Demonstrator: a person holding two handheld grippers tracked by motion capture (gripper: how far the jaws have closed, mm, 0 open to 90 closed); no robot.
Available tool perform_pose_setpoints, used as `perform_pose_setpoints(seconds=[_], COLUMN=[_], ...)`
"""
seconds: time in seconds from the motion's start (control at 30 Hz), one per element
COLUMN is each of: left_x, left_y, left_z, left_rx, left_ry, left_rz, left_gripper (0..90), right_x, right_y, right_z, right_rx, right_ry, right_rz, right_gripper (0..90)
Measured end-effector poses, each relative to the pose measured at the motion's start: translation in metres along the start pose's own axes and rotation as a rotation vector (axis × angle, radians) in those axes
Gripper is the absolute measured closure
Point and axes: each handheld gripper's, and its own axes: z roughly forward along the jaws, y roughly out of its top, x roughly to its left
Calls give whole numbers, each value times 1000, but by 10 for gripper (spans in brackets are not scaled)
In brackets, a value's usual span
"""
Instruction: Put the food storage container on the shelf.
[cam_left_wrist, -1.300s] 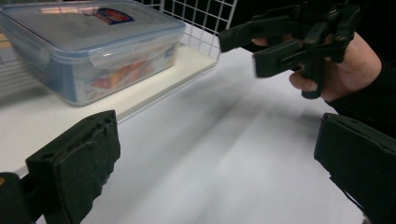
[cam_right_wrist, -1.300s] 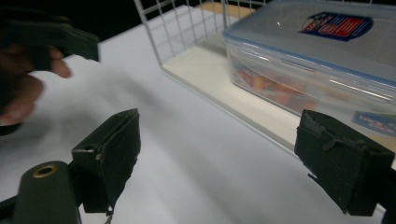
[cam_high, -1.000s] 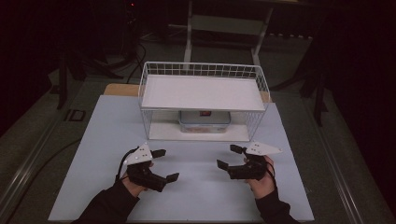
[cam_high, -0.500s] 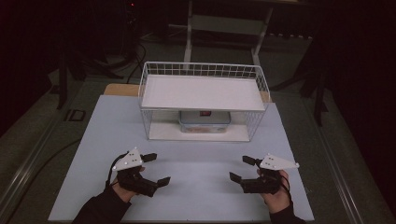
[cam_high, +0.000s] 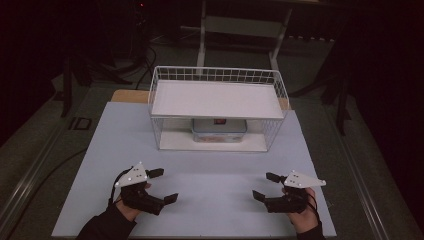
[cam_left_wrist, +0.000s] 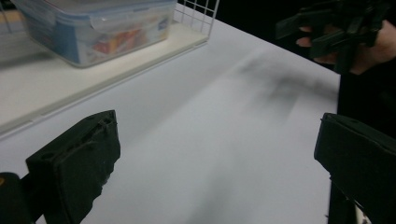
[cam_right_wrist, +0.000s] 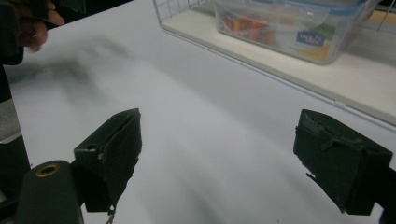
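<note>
Both grippers have pulled back toward the desk's (cam_high: 210, 200) near edge & spread apart; left gripper (cam_high: 162, 186) & right gripper (cam_high: 264, 186) w/ fingers wide open, empty. Container (cam_high: 219, 130) sits under the wire rack (cam_high: 217, 75), far-centre. Approach low, level, one each side.

Table (cam_high: 210, 175): smooth, matt white surface. Rack (cam_high: 165, 80): thin white-coated wire mesh, with flat matt white shelf boards. Food container (cam_left_wrist: 93, 28): clear, glossy plastic (blue-tinted lid, coloured contents showing through the wall). Left gripper (cam_high: 163, 186) and right gripper (cam_high: 266, 186): matt black plastic, the jaw pads looking rough and slightly frayed at the edges; each carried a pale grey matt top plate.
</note>
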Motion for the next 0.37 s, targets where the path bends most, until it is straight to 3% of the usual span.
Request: perform_pose_setpoints(seconds=[0.17,0.37], left_x=[0,2], left_y=[-2,-3], left_z=[0,1], left_rx=[3,2], left_ry=[-1,4], left_rz=[0,-10], left_gripper=[6,6], right_x=[-6,-4], right_y=[-4,-4], right_z=[2,5], right_rx=[22,35], right_ry=[-7,-6], right_rz=[19,-3], right_gripper=[156,155])
